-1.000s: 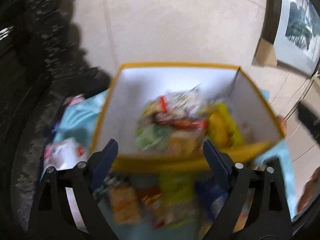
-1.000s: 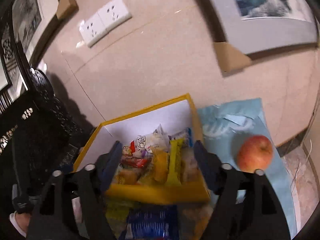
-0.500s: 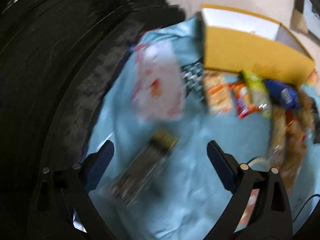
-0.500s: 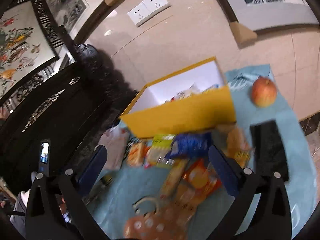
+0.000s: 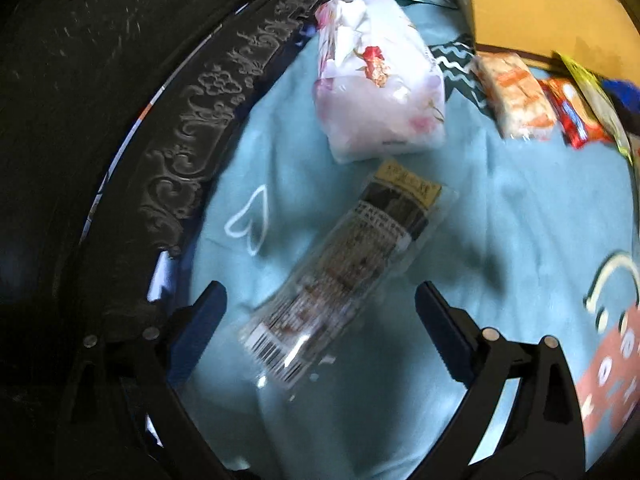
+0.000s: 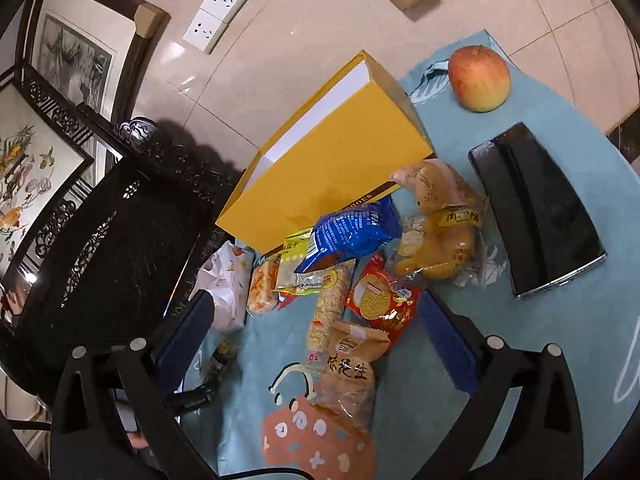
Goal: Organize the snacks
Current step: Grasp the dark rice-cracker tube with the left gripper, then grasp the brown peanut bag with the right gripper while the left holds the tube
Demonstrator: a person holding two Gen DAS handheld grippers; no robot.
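Teal cloth [image 5: 520,240] on the bench is where the long clear-wrapped snack bar [image 5: 344,276] is laid, straight ahead between the spread, empty fingers of the left claw [image 5: 320,304], axis slanted up-right, while the right claw [image 6: 316,316], also released, is held farther off.

Yellow box [image 6: 336,168]: brown strip along the lower edge, letters ending "SHOES", start hidden. Brown paper snack bag [image 6: 352,372]: black Chinese characters, look like "味花生". Bread bag [image 6: 440,232]: yellow label reads "肉松" plus more, too small. Long clear-wrapped bar [image 5: 344,280]: barcode at the near end, yellow label with print, unreadable. Blue packet [image 6: 352,236]: white print, illegible.
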